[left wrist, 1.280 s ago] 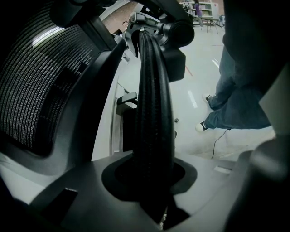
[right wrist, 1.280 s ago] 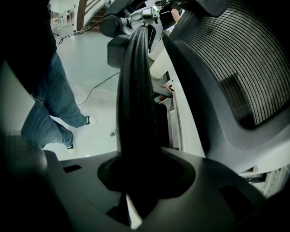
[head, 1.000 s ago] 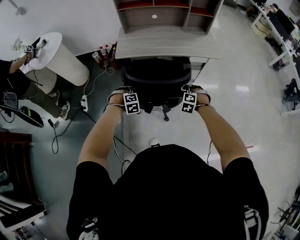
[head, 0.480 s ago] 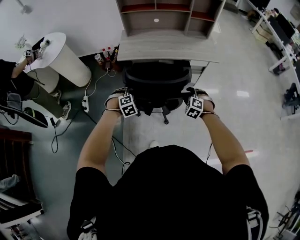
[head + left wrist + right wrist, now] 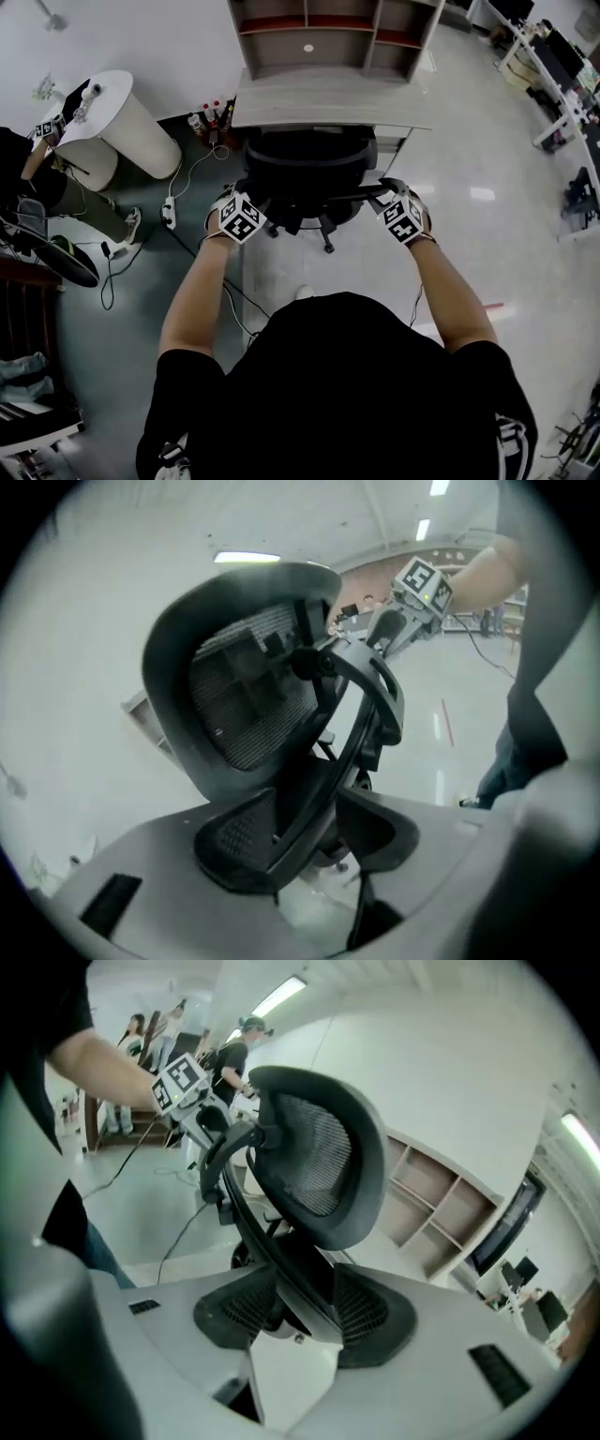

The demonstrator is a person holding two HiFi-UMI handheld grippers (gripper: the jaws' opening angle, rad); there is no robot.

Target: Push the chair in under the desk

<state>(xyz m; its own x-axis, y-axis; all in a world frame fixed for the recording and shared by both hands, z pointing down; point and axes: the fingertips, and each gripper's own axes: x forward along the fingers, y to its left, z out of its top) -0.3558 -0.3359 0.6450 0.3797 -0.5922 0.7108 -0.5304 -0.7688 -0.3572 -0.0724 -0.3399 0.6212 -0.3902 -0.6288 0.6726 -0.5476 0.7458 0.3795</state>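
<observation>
Left gripper (image 5: pixel 305 829): jaws have just been opening, now released, standing either side of the office chair (image 5: pixel 309 164) back frame without pinching it. Right gripper (image 5: pixel 298 1309): jaws have just been closing somewhat, loose around the same frame. Chair seat under the grey desk (image 5: pixel 328 101), backrest at its front edge.

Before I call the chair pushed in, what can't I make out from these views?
- Seat of the chair, head view: covered by the backrest and the desk top; how far under it sits is unclear.
- Its wheels, head view: mostly hidden beneath the chair.
- Desk, left gripper view: mostly behind the backrest.
</observation>
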